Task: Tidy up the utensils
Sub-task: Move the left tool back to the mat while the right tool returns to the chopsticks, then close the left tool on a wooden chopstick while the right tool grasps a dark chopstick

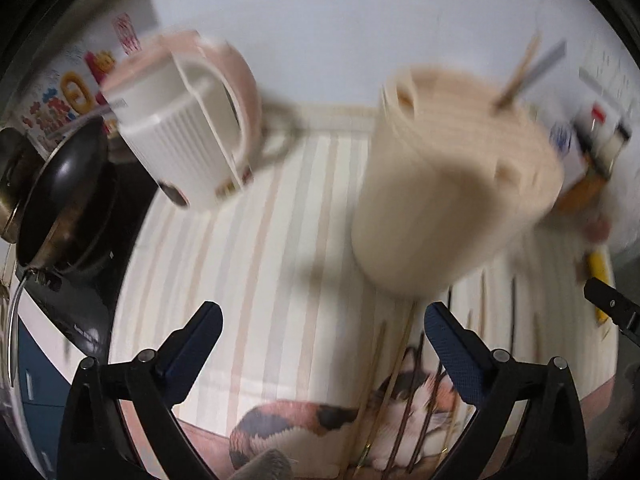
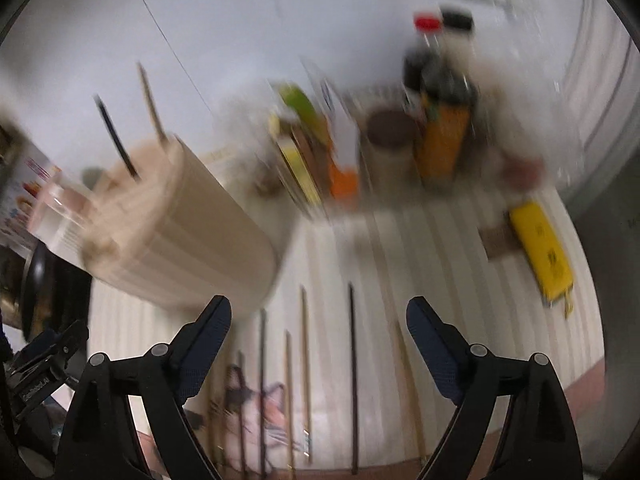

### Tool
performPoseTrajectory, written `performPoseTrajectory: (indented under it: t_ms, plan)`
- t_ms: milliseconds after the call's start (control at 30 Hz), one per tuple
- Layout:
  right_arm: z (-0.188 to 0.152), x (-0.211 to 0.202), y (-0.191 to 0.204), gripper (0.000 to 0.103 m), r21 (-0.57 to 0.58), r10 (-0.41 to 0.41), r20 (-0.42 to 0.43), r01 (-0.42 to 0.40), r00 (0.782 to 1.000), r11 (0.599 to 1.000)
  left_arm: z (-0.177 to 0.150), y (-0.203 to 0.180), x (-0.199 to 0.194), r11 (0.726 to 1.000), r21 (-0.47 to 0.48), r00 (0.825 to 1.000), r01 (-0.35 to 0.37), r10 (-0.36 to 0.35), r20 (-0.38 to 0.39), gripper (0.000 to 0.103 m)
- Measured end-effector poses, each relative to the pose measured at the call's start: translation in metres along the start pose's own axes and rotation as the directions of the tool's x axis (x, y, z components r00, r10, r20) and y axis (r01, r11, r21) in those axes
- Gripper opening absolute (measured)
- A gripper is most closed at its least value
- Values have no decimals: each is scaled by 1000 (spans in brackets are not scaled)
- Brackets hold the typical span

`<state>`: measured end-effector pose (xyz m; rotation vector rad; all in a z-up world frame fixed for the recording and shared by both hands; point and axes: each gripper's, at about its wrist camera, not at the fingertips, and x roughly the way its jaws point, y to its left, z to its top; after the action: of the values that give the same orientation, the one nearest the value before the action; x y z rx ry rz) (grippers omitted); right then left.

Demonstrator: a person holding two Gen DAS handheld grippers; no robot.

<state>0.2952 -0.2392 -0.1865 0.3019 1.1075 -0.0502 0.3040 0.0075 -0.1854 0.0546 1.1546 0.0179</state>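
Between and just beyond the fingers of the left claw (image 1: 322,344), wide open and holding nothing, several chopsticks (image 1: 394,376) lay side by side on the striped tabletop (image 1: 248,280), some crossing a cat picture on the mat. Ahead and to the right of this claw stood the beige holder (image 1: 452,200), with two sticks already poking from its top. Ahead-left stood a white ribbed container (image 1: 180,140). Judgement: the sticks look thin, stiff, light and smooth; lying flat they may roll or slide away from the pads, so a pinch across the mid-length seems safest. Motion blur left no writing legible in this view.

From the right wrist, the right claw (image 2: 320,340) also stood wide open and empty, pointing steeply down. Directly between its fingers lay a row of chopsticks (image 2: 352,380), dark and pale, roughly parallel and apart from each other. The holder (image 2: 180,232) sat ahead-left, near the left finger. Far ahead stood blurred bottles (image 2: 440,120); ahead-right lay a yellow packet (image 2: 540,248). Its print was unreadable.
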Motion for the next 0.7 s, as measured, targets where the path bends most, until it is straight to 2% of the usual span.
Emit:
performPoseTrajectory:
  t_ms: [33, 100, 167, 233, 300, 333, 367, 400, 433, 467, 533, 567, 600, 700]
  plan:
    - [-7, 10, -1, 88, -1, -7, -24, 7, 1000, 1000, -4, -4, 7, 1000, 14, 1000, -7, 7, -14, 103]
    - [-22, 31, -8, 74, 1, -16, -87, 16, 996, 1000, -15, -11, 25, 999, 36, 998, -18, 20, -53, 103]
    - [-31, 47, -13, 51, 4, -28, -132, 28, 991, 1000, -24, -17, 42, 998, 57, 995, -14, 20, -94, 103]
    - [-41, 66, -21, 35, 25, -17, -181, 22, 983, 999, -33, -26, 60, 996, 86, 990, -12, 24, -139, 102]
    - [-50, 78, -27, 28, 27, -28, -215, 35, 976, 999, -43, -34, 75, 993, 113, 984, -12, 32, -173, 98]
    - [-53, 82, -28, 25, 25, -29, -225, 35, 974, 999, -47, -38, 85, 992, 129, 980, -5, 31, -194, 90]
    - [-57, 87, -29, 25, 22, -25, -240, 31, 970, 999, -51, -41, 95, 990, 143, 976, -10, 41, -215, 77]
    - [-60, 93, -30, 25, 21, -24, -257, 30, 966, 999, -52, -43, 102, 988, 153, 972, -10, 46, -231, 72]
    - [-62, 98, -31, 25, 17, -28, -272, 34, 962, 999, -55, -45, 111, 986, 165, 966, -7, 49, -252, 60]
    - [-62, 102, -28, 25, 11, -32, -283, 37, 959, 999, -57, -46, 118, 986, 169, 962, -9, 55, -269, 42]
    - [-65, 114, -28, 25, 5, -42, -314, 45, 948, 999, -59, -44, 123, 988, 156, 962, 18, 25, -270, 23]
    - [-67, 120, -28, 26, 0, -44, -329, 47, 943, 999, -59, -43, 124, 988, 153, 962, 6, 36, -271, 9]
    - [-68, 125, -27, 26, -8, -52, -340, 52, 939, 999, -58, -41, 125, 989, 144, 962, 18, 22, -272, 5]
    - [-71, 141, -24, 25, -38, -80, -366, 71, 927, 997, -55, -29, 126, 994, 106, 961, -5, 34, -274, 4]
